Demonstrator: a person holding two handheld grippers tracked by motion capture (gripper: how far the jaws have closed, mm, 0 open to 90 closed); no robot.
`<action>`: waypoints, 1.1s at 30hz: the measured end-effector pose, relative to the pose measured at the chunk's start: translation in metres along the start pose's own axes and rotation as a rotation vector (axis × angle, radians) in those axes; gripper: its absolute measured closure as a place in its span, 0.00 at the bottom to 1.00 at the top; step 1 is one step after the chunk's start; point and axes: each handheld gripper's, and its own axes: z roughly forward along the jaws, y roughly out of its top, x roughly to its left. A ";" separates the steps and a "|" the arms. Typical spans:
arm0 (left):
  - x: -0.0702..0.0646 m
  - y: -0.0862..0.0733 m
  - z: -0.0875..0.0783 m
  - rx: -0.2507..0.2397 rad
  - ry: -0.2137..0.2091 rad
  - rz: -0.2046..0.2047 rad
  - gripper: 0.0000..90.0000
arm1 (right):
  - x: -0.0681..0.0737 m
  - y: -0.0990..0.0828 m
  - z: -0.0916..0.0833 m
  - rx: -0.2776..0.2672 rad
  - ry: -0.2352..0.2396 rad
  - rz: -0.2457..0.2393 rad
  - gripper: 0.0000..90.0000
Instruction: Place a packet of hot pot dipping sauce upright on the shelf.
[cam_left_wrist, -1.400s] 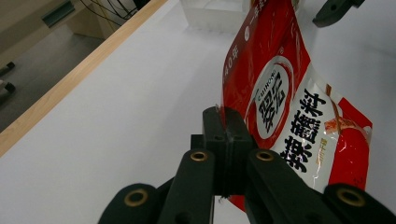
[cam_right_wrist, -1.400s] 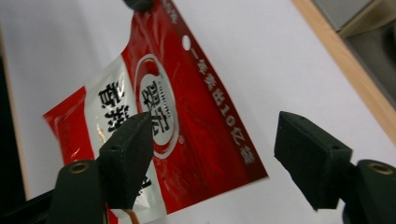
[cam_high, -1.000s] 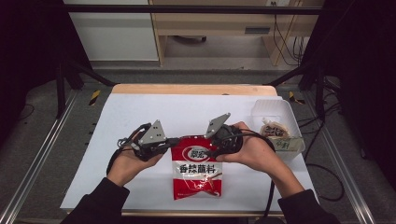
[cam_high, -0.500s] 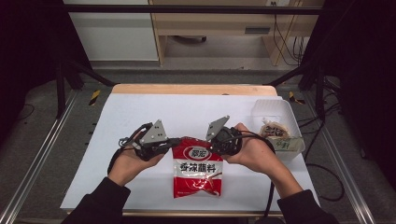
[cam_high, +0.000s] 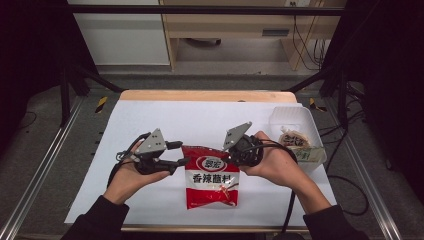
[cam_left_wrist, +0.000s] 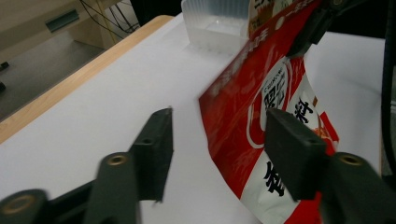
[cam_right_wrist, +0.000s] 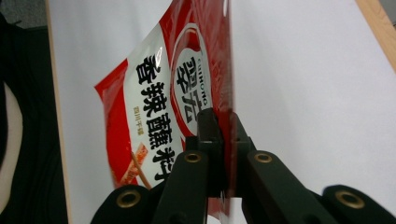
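So far the red seasoning packet (cam_high: 211, 175) lies on the white table sheet (cam_high: 150, 120), its top edge pinched by the right gripper (cam_high: 231, 151). The left gripper (cam_high: 184, 153), jaws just opened and empty, sits beside the packet's other corner; carrying it to the clear plastic container (cam_high: 295, 120) looks undone.

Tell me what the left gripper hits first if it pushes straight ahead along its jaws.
Most likely the red seasoning packet: its edge stands just beyond the open left gripper. Depth is hard to judge.
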 end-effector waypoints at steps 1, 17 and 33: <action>0.001 -0.001 -0.002 -0.011 -0.006 -0.011 0.39 | 0.000 0.001 -0.003 -0.007 -0.001 0.003 1.00; 0.020 -0.048 -0.007 0.042 0.106 -0.112 0.16 | -0.020 0.019 -0.027 -0.050 -0.085 0.023 1.00; 0.040 -0.076 0.016 0.061 0.161 -0.149 0.15 | -0.068 0.015 -0.070 -0.172 -0.215 0.123 1.00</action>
